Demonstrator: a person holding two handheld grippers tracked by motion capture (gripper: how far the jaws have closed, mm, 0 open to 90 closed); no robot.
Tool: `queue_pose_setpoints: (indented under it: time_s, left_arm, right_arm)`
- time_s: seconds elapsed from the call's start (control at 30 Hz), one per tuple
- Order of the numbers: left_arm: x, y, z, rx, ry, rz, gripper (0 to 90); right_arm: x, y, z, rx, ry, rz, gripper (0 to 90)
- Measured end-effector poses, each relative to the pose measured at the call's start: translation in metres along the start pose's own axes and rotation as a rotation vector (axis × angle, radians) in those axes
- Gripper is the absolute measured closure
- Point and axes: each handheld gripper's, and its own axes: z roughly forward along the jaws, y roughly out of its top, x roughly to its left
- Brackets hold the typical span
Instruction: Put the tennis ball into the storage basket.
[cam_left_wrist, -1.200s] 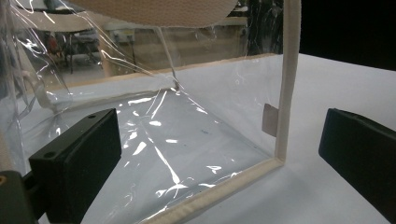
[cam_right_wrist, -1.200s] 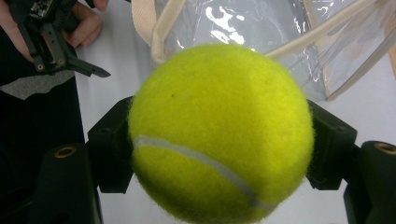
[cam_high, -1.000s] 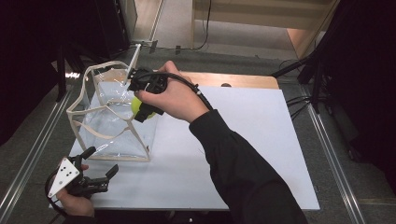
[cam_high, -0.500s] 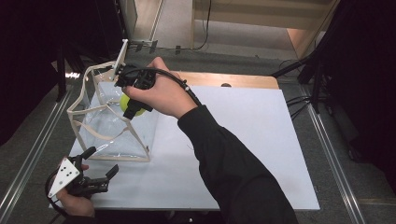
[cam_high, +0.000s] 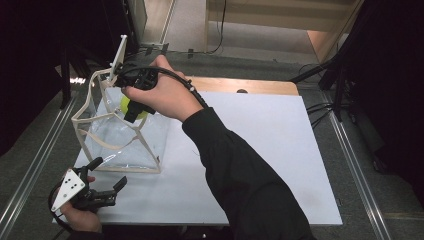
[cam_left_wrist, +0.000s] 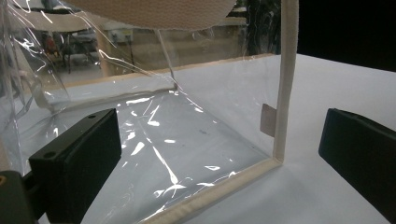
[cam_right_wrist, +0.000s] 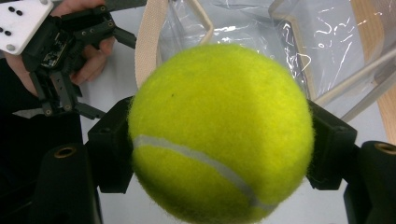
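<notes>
Tennis ball (cam_right_wrist: 219, 135), yellow-green with 1 white seam: clamped between the 2 black jaws of the right hand-held gripper (cam_high: 134, 107), pads pressed on its left and right flanks. In the high view the tennis ball (cam_high: 131, 106) peeks out beside the gripper body, held up over the open top of the clear bag (cam_high: 120, 135), toward its far-left side. Whether the ball sits above the rim or just inside it cannot be told.

Clear bag: transparent plastic with cream fabric edging and straps, standing upright on the left part of the white worktop (cam_high: 260, 150). Nothing seen lying on its floor; through the wall in the left gripper view the bag's bottom (cam_left_wrist: 187, 140) looks bare, with glare streaks only.

Change since 1 second ago: right hand and ball have shifted toward the far-left corner of the bag and a little higher. Grip on the ball unchanged. Left hand-held gripper has not moved.

Left hand-held gripper (cam_high: 107, 192): resting at the near-left corner of the worktop, jaws spread apart, holding nothing. It points at the bag's near lower corner (cam_left_wrist: 275, 161), which lies between its jaws without touching either.

Ball and left hand-held gripper are well apart.
</notes>
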Motion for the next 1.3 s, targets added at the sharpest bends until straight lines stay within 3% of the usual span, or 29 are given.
queue_pose_setpoints:
  time_s: [0.37, 0.9, 1.1, 1.2, 1.3]
  left_arm:
    - [0.001, 0.0, -0.001, 0.0, -0.002, 0.0, 0.0]
    - [0.001, 0.0, 0.0, -0.004, -0.006, -0.007, 0.0]
    - [0.001, 0.0, 0.0, -0.003, -0.005, -0.007, 0.0]
    - [0.001, 0.0, 0.0, -0.001, -0.005, -0.006, 0.0]
    - [0.001, 0.0, 0.0, 0.001, -0.004, -0.004, 0.0]
  right_arm:
    - [-0.006, 0.014, 0.014, 0.0, -0.003, 0.01, 23.8]
    - [-0.02, 0.014, 0.036, 0.017, -0.025, 0.029, 23.7]
    - [-0.02, 0.01, 0.037, 0.035, -0.005, 0.028, 23.3]
    - [-0.017, 0.006, 0.034, 0.053, -0.019, 0.016, 22.2]
    - [-0.017, 0.002, 0.03, 0.048, -0.01, 0.015, 16.2]
